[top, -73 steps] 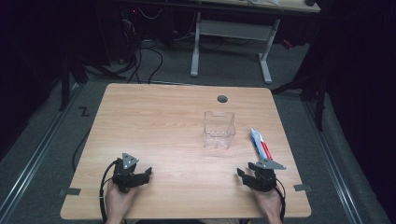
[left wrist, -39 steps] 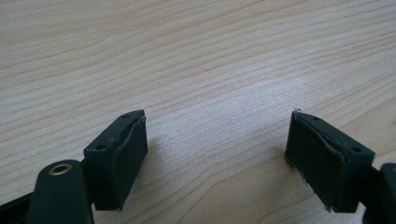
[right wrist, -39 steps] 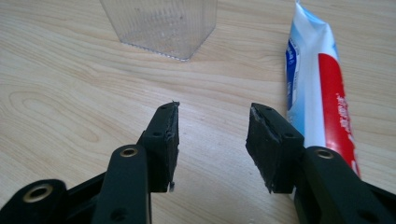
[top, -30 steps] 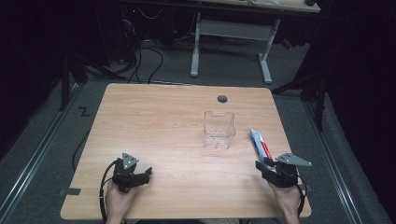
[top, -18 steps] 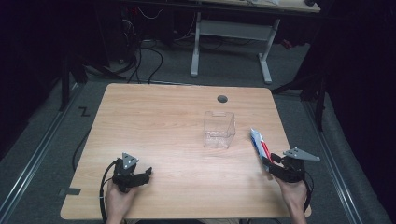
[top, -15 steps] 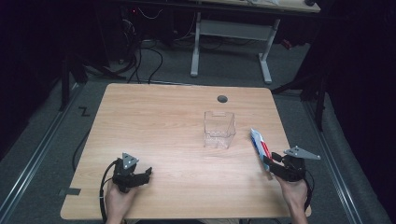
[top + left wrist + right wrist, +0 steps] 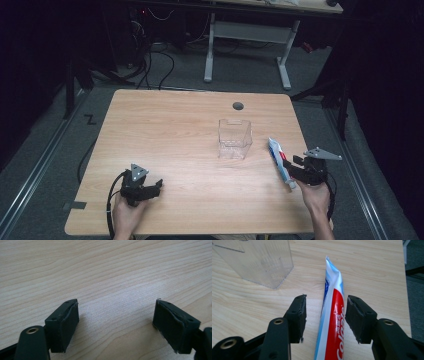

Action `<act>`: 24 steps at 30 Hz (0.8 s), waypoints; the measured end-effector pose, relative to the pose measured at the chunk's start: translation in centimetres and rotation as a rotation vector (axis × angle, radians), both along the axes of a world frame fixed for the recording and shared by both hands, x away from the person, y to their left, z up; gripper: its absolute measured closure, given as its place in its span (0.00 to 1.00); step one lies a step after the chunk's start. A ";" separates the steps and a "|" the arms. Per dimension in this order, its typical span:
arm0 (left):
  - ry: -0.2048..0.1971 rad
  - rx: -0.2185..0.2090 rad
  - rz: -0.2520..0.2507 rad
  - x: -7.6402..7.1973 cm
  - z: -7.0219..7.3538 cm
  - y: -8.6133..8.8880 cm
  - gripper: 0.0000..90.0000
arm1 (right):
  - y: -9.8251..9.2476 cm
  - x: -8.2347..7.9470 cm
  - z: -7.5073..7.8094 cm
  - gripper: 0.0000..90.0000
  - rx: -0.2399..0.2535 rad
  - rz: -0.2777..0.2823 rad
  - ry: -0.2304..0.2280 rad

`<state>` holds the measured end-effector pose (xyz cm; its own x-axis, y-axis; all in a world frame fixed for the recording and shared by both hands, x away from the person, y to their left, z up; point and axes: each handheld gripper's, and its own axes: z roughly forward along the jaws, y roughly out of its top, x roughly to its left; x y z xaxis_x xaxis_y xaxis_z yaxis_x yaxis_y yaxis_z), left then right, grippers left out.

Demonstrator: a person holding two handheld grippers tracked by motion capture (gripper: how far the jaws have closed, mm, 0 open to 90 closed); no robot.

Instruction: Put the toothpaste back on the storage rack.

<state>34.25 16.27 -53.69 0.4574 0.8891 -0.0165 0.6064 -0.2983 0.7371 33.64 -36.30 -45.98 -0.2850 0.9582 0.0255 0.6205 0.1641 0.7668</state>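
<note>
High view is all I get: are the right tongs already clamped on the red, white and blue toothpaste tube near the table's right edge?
Observer: No. In the right gripper view the right tongs straddle the red, white and blue toothpaste tube. The jaws have just been opening, and a gap shows between one pad and the tube.
Operator: How does the tube lie to them?
Observer: Lengthwise between the jaws, with its flat crimped end pointing away from the camera. The clear plastic box stands off to one side.
Operator: And the left tongs?
Observer: The left tongs stand wide open just above the bare wooden table, with nothing between them.
</note>
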 end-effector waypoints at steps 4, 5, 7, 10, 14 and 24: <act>0.000 0.000 0.000 0.0 0.0 0.0 0.23 | 0.2 0.9 0.2 0.53 -0.017 -0.016 0.005; 0.000 0.000 0.000 0.0 0.0 0.0 0.23 | 0.2 1.1 0.3 0.53 -0.021 -0.017 0.007; 0.000 0.000 0.000 0.0 0.0 0.0 0.23 | 0.2 1.5 0.3 0.53 -0.026 -0.016 0.018; 0.000 0.000 0.000 0.0 0.0 0.0 0.23 | 0.4 2.1 0.3 0.53 -0.034 -0.016 0.034; 0.000 0.000 0.000 0.0 0.0 0.0 0.23 | 0.4 2.7 0.2 0.53 -0.042 -0.020 0.045; -0.001 0.000 0.003 0.0 0.0 0.0 0.24 | 0.8 4.5 0.0 0.52 -0.076 -0.023 0.084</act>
<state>34.27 16.27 -53.69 0.4552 0.8902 -0.0157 0.6062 -0.2969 0.7378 38.16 -35.45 -46.00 -0.2628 0.9645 -0.0243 0.6860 0.2046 0.6982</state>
